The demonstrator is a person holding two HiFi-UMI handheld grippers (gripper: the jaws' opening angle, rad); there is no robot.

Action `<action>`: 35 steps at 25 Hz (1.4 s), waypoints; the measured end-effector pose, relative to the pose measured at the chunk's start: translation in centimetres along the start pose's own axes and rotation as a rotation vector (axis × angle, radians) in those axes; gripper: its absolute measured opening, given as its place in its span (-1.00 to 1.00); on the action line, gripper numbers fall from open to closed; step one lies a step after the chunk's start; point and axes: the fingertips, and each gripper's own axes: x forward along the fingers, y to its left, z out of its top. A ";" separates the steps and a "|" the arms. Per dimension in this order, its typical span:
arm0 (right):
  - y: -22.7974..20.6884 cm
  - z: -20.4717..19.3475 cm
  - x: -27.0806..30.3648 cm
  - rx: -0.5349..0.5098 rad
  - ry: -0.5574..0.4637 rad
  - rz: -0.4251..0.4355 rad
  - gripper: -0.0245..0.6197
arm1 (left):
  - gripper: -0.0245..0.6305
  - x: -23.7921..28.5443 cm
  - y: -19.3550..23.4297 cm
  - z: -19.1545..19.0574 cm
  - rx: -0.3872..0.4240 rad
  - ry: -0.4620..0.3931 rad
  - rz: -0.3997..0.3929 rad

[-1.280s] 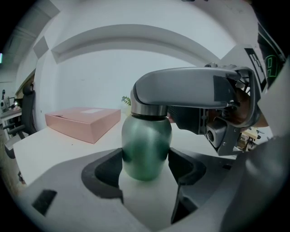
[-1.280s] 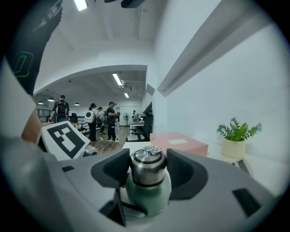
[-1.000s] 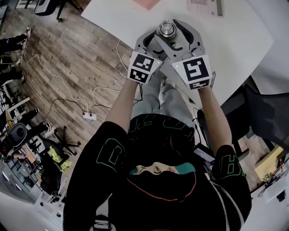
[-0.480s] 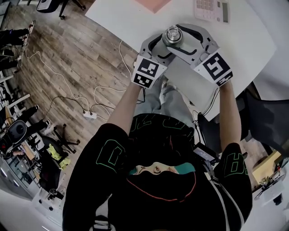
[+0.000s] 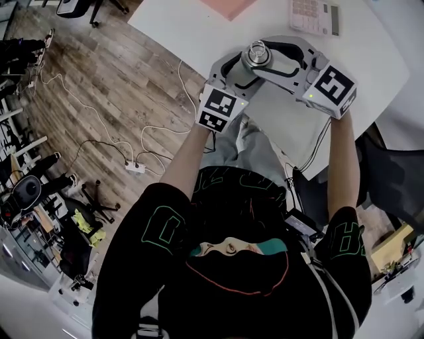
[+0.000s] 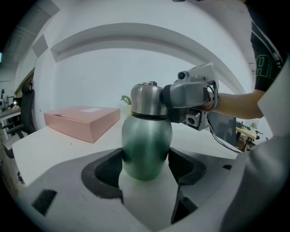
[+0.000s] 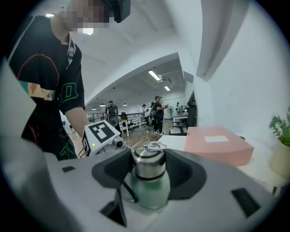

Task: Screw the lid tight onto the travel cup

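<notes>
Count on inspection. Travel cup (image 6: 146,147): one. Lid (image 6: 146,99): one. Grippers: two, the left gripper (image 6: 146,157) and the right gripper (image 7: 148,170), whose jaws have just been closing with the lid between them. Table (image 5: 199,30): one. Pink box (image 6: 84,121): one, at 11 o'clock from the cup. Calculator (image 5: 313,14): one, at 1 o'clock. Potted plant (image 7: 282,131): one. Power strip (image 5: 136,168): one, at 7 o'clock.

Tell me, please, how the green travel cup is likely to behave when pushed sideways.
The travel cup looks like rigid metal, so it probably won't flex. Its rounded body narrows toward the base and the steel lid sits high, so it may tip rather than slide. Being round and smooth, it would likely roll once over.
</notes>
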 end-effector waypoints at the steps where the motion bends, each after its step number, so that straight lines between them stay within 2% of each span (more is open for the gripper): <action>1: -0.1 0.0 0.0 -0.003 -0.010 -0.025 -0.17 | 0.07 0.0 0.0 0.0 0.000 0.000 0.000; 7: -0.4 -0.2 -0.1 0.014 -0.047 -0.233 -0.17 | 0.07 0.0 0.1 0.0 0.007 -0.003 0.009; 14: -0.8 -0.3 0.0 0.078 -0.105 -0.560 -0.16 | 0.07 0.1 0.5 -0.4 0.015 0.000 0.027; 17: -0.9 -0.5 0.0 0.094 -0.102 -0.647 -0.16 | 0.07 0.1 0.5 -0.5 0.014 0.003 0.028; 20: -1.0 -0.6 0.2 0.109 -0.093 -0.693 -0.16 | 0.07 0.1 0.8 -0.5 0.017 0.001 0.039; 24: -1.0 -0.6 0.3 0.105 -0.068 -0.696 -0.16 | 0.07 0.1 1.0 -0.5 0.016 0.009 0.046; 28: -0.9 -0.7 -0.3 0.082 -0.047 -0.622 -0.12 | 0.07 0.1 0.9 -0.4 0.022 0.012 0.053; 31: -0.9 -0.7 -0.5 0.083 -0.037 -0.534 -0.07 | 0.07 0.0 1.0 -0.6 0.022 0.017 0.052; 35: -0.7 0.1 -1.1 0.030 -0.042 -0.361 0.04 | 0.07 0.3 0.3 -0.3 0.021 0.013 0.038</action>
